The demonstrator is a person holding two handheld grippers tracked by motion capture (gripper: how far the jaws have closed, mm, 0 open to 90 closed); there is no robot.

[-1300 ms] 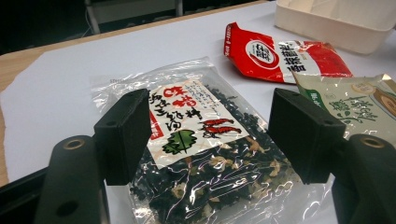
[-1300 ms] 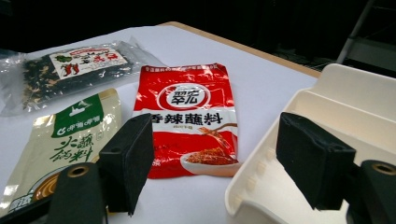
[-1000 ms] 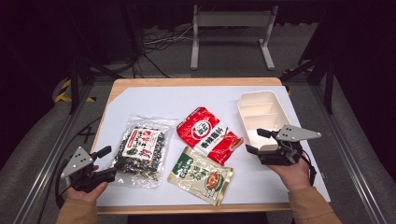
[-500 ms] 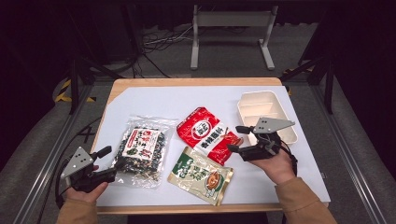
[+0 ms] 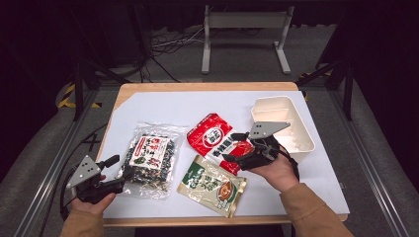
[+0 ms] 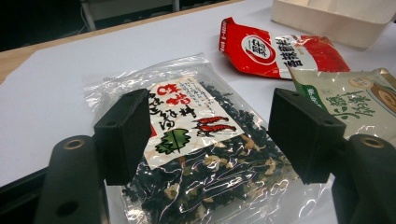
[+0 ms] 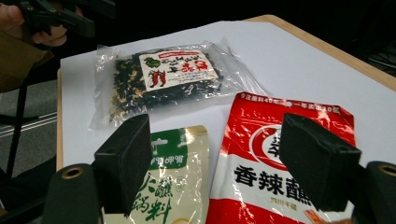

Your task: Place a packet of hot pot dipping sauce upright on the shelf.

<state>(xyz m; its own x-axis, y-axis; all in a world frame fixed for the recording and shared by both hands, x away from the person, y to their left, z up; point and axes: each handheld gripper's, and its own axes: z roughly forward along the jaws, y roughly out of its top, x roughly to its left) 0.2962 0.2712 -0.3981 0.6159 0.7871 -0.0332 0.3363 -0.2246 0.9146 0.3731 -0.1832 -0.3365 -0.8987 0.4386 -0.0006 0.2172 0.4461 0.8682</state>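
Observation:
Three snack packets lie on the white table top (image 5: 163, 106): a clear bag of dark dried flakes (image 5: 150, 158) (image 6: 201, 154) (image 7: 163, 79), a red packet (image 5: 212, 136) (image 7: 252, 140) and a green packet (image 5: 212, 185) (image 7: 173, 182). A white lunch box (image 5: 291, 118) stands at the right. My left gripper (image 5: 121, 170) (image 6: 210, 140) is open at the clear bag's near left edge, its jaws on either side of the bag's corner. My right gripper (image 5: 231, 147) (image 7: 215, 163) is open, pointing left just above the red packet's near end, with nothing held.
The red packet (image 6: 275, 51), the green packet (image 6: 359, 102) and the white box (image 6: 336, 18) lie beyond the clear bag in the left gripper view. A wooden table edge (image 5: 207, 86) runs along the back. Dark floor, cables and a metal stand (image 5: 242, 29) lie behind the table.
My right gripper has moved left, from beside the white box to over the red packet's near end. The left gripper and the packets have stayed put.

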